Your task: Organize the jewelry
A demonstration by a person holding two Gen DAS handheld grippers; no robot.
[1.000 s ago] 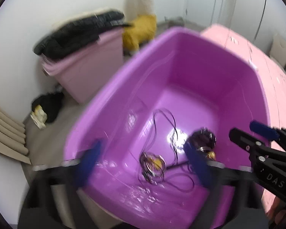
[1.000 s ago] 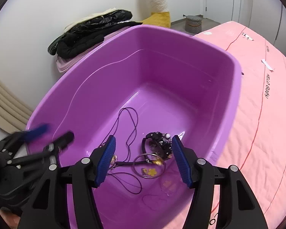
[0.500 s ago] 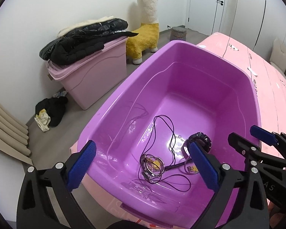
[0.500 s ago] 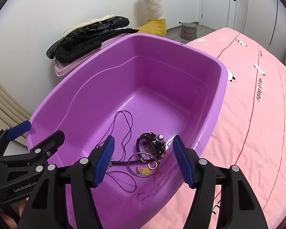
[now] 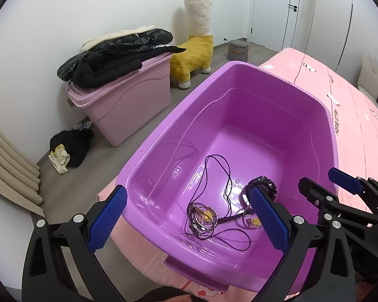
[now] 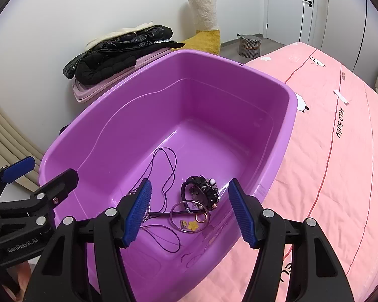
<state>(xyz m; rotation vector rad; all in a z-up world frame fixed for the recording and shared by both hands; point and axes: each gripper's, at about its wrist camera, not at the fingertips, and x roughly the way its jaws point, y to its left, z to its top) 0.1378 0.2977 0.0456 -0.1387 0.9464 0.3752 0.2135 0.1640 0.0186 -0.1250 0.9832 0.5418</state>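
Right wrist: jewelry [image 6: 192,211] between spread fingers [image 6: 137,212].

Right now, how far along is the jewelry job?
Looks done: the black beaded bracelet, silver ring and dark cord necklace all lie inside the purple tub. In hand: nothing; left gripper and right gripper hover open. Left: the cord looks tangled, pieces unsorted.
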